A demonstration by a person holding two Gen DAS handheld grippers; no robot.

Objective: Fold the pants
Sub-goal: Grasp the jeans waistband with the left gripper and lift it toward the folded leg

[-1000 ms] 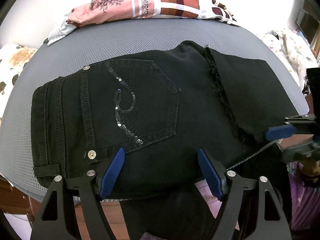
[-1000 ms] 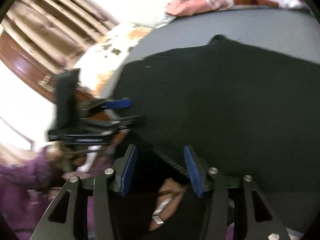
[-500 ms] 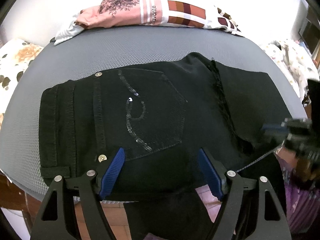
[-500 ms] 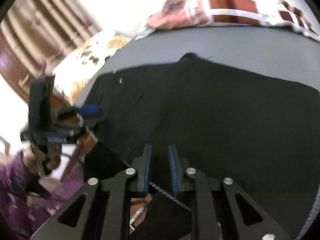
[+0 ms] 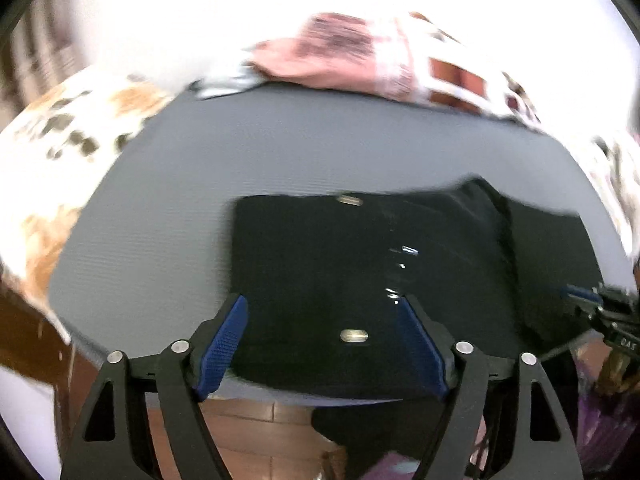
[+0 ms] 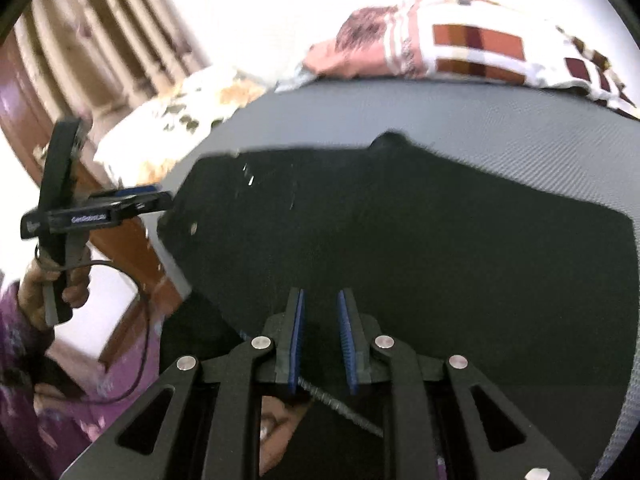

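Note:
Black jeans (image 5: pixel 360 280) lie folded flat on a grey mat (image 5: pixel 180 200), the sequined back pocket up, with part of a leg hanging over the near edge. My left gripper (image 5: pixel 322 304) hovers above the waistband end, its jaws wide and still opening a little, with nothing held between them. The right wrist view shows that gripper (image 6: pixel 132 200) off the jeans' (image 6: pixel 400 220) left corner. My right gripper (image 6: pixel 321 296) has its jaws narrow, and the blue pads pinch the black cloth at the near edge. It shows small and blurred in the left wrist view (image 5: pixel 600 308).
A pile of pink and white checked clothes (image 5: pixel 380 56) lies at the mat's far edge. A floral cloth (image 5: pixel 72 128) sits beyond the left side. Brown floor tiles (image 5: pixel 248 420) show below the near edge. A hand (image 6: pixel 40 288) and a purple sleeve are at lower left.
My left gripper has lifted and swung left, so the jeans now sit right of centre in its view. My right gripper's jaws have closed from half open onto the cloth edge.

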